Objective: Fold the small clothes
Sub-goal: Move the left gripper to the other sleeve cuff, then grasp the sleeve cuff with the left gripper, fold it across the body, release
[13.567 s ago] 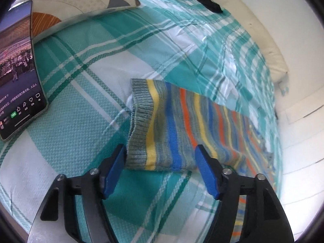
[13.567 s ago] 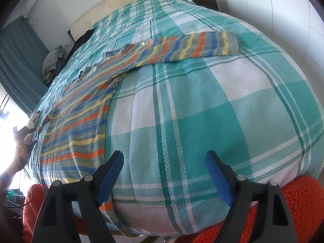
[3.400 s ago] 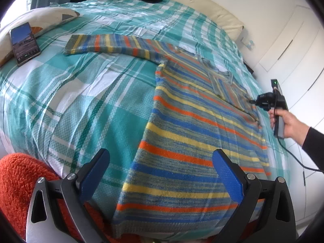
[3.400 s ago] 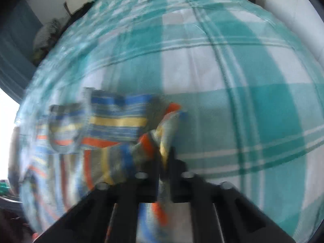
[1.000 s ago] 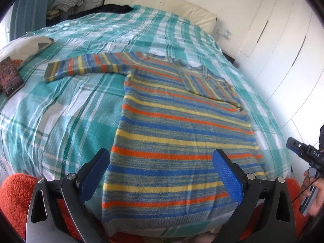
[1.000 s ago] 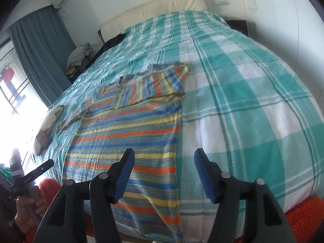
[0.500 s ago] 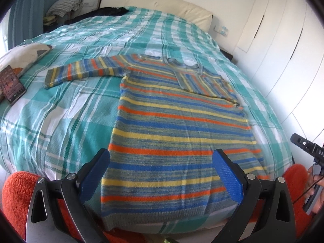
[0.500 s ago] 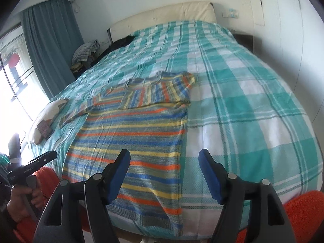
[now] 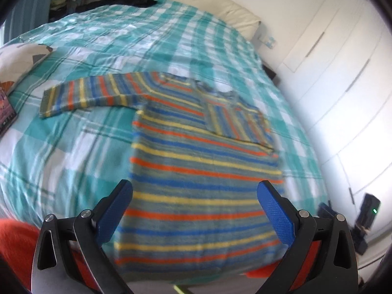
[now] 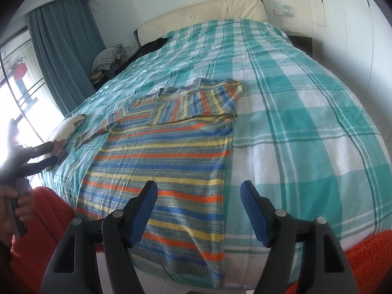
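Observation:
A striped knit sweater (image 9: 196, 176) in grey, blue, yellow and orange lies flat on the teal plaid bed; it also shows in the right wrist view (image 10: 166, 156). Its right sleeve (image 10: 196, 105) is folded across the chest. Its left sleeve (image 9: 90, 95) stretches out to the left. My left gripper (image 9: 194, 204) is open and empty above the hem. My right gripper (image 10: 198, 208) is open and empty over the hem's right part. The left gripper also shows at the left edge of the right wrist view (image 10: 36, 156).
A phone (image 9: 5, 117) and a patterned pillow (image 9: 17, 58) lie at the bed's left edge. The cream headboard (image 10: 203, 12) and dark clothes (image 10: 149, 46) are at the far end. White wardrobe doors (image 9: 343, 78) stand on the right. Orange fabric (image 10: 367, 264) hangs at the near bed edge.
Both grippers have moved a little closer toward the sweater's hem; the left view is blurred by motion. The sweater has not moved, with the right sleeve still folded over the chest.

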